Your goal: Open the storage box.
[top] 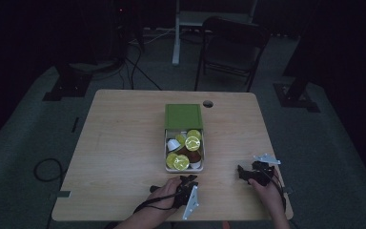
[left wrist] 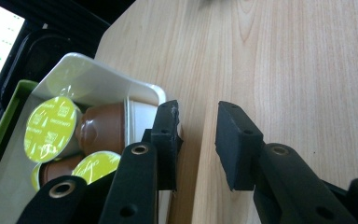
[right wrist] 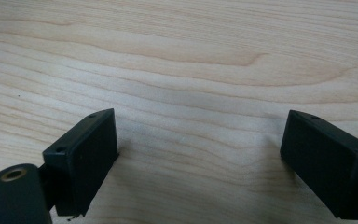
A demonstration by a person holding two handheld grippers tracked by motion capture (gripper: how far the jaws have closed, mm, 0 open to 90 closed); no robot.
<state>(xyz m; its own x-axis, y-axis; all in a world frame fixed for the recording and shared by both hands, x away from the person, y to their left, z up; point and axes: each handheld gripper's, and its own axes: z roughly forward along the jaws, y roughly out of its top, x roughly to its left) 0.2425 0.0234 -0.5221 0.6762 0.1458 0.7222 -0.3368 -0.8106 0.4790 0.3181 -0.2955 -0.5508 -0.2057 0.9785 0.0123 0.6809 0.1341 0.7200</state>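
Dim surroundings frame a pale wood-grain table (top: 124, 143), matt and smooth, with a small round hole near its far edge. At its centre sits a white tray (left wrist: 98, 79) of thin moulded plastic with rounded corners, its green lid (top: 183, 116) slid towards the far side. Coffee capsules (top: 192, 142) lie loose inside it: brown tapered cups with flat, glossy yellow-green foil tops, some tipped on their sides.

Step in hand, by my judgement: approach for picking a capsule. The left gripper (left wrist: 198, 140) hovers just beside the tray's near corner, jaws drawn close together with nothing between them (a narrow gap remains). The right gripper (right wrist: 200, 163) rests well apart to the right, jaws spread wide over bare wood.

Next move likely calls for spreading the left jaws, then reaching over the tray wall to straddle one capsule across its tapered body.
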